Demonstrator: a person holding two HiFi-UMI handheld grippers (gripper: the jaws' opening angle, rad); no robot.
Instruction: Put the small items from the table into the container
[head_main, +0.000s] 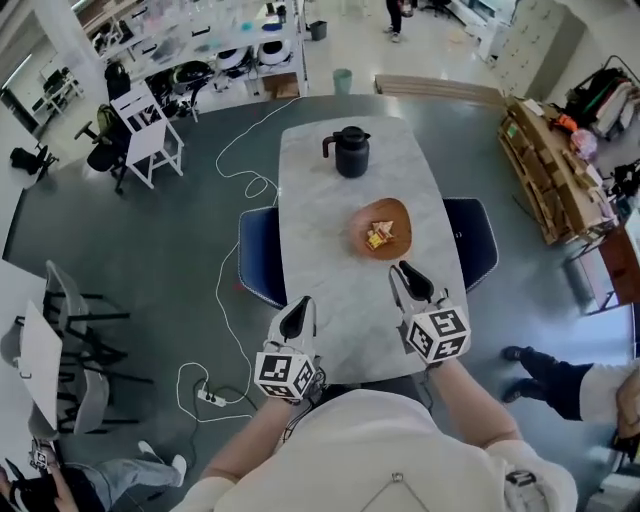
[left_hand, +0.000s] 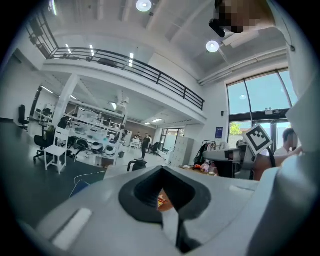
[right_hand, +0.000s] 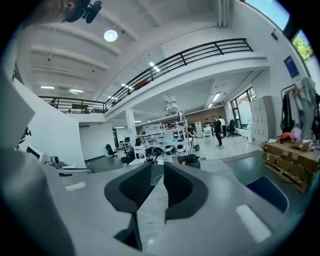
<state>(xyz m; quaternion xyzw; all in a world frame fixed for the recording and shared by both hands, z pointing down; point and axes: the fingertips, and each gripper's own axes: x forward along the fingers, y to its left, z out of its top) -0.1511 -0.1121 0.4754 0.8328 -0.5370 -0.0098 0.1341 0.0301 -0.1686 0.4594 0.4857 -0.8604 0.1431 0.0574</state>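
While I hold both grippers over the near edge of the white marble table (head_main: 330, 200), the round wooden bowl (head_main: 398, 250) holding small yellow wrapped items (head_main: 380, 235) lies straight ahead, nearer my right gripper (head_main: 404, 270). Its jaws stand slightly apart, empty. My left gripper (head_main: 302, 305) is closed on nothing.

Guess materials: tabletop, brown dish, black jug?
Tabletop: pale grey with faint veining, low sheen; marble or a marble-look laminate.
Brown dish: warm, matt, uneven outline; likely wood.
Black jug: uniform black, dull sheen; plastic or coated metal, cannot tell which.
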